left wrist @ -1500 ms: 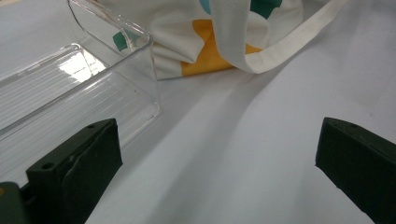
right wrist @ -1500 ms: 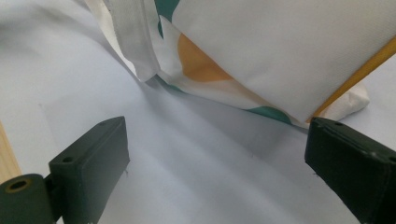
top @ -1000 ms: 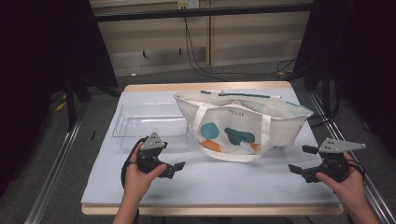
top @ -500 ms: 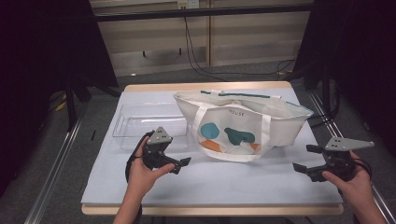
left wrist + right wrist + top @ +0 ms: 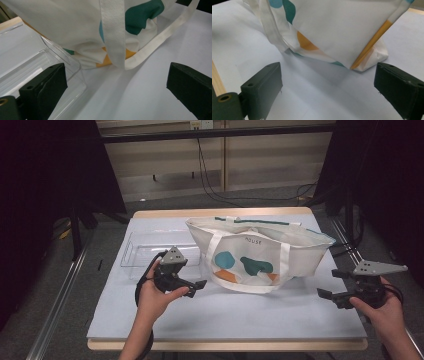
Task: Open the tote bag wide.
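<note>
Standing wide apart and empty, the fingers of the left gripper face the tote bag just beside them, near its handle strap. The right gripper, fingers also spread, is farther off. The bag lies crosswise at mid-table.

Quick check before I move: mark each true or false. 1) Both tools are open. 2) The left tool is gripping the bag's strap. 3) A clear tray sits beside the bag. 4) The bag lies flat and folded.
1) True: the left tool and the right tool both have their jaws apart.
2) False: it holds nothing; the strap lies ahead of it.
3) True: the clear tray touches the tote bag.
4) False: the bag stands open.
</note>
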Action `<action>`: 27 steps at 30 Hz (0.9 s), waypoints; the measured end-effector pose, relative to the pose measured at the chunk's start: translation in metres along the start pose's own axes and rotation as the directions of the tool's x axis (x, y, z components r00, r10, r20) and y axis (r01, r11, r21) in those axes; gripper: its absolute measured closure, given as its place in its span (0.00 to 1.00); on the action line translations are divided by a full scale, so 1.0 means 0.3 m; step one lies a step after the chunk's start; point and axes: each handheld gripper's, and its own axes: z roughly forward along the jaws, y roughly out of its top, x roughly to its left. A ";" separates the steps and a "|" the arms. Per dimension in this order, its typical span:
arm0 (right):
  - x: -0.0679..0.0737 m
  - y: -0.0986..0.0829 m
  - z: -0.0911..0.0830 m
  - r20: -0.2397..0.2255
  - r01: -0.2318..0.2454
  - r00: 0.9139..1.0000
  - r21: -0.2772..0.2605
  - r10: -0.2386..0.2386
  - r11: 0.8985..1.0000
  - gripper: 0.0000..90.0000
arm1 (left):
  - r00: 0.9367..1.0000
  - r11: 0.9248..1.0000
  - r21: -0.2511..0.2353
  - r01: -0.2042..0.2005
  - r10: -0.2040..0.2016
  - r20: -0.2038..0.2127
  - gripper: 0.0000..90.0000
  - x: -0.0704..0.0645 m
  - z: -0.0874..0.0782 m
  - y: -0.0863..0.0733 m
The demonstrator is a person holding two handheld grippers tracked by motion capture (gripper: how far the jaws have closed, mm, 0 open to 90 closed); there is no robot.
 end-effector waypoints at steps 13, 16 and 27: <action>-0.008 0.049 -0.018 -0.008 0.010 1.000 -0.012 -0.010 1.000 0.08 | 1.000 1.000 0.020 -0.011 0.011 -0.004 0.04 0.015 0.015 0.057; -0.007 0.058 -0.019 -0.008 0.017 1.000 -0.007 -0.017 1.000 0.08 | 1.000 1.000 0.018 -0.016 0.016 -0.002 0.04 0.013 0.015 0.067; -0.023 0.090 -0.030 -0.015 0.009 1.000 -0.013 -0.009 1.000 0.08 | 1.000 1.000 0.008 -0.012 0.012 0.020 0.04 0.020 0.015 0.101</action>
